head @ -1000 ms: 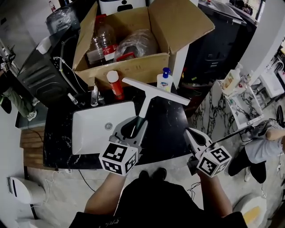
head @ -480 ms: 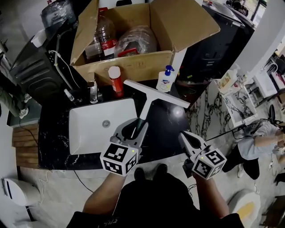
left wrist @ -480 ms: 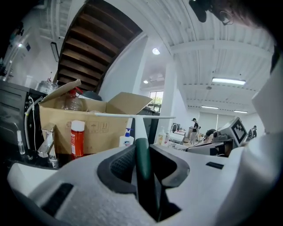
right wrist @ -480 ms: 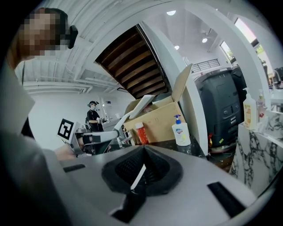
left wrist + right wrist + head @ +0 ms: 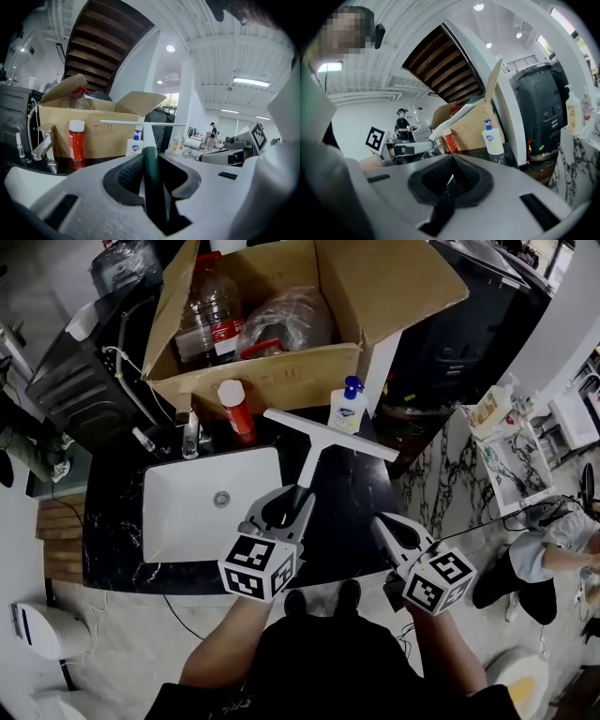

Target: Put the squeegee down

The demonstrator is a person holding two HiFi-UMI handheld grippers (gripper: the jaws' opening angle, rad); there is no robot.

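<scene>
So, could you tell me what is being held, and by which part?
Left gripper clamps the white T-shaped squeegee by its dark green handle; right gripper holds nothing.

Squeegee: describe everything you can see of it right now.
T-shaped squeegee: a thin white blade bar across a white shaft ending in a dark green handle, plastic by the look. The left hand-held gripper is shut on the handle. The squeegee points away from the person over the black counter, right of the sink; contact with the counter cannot be told.
</scene>
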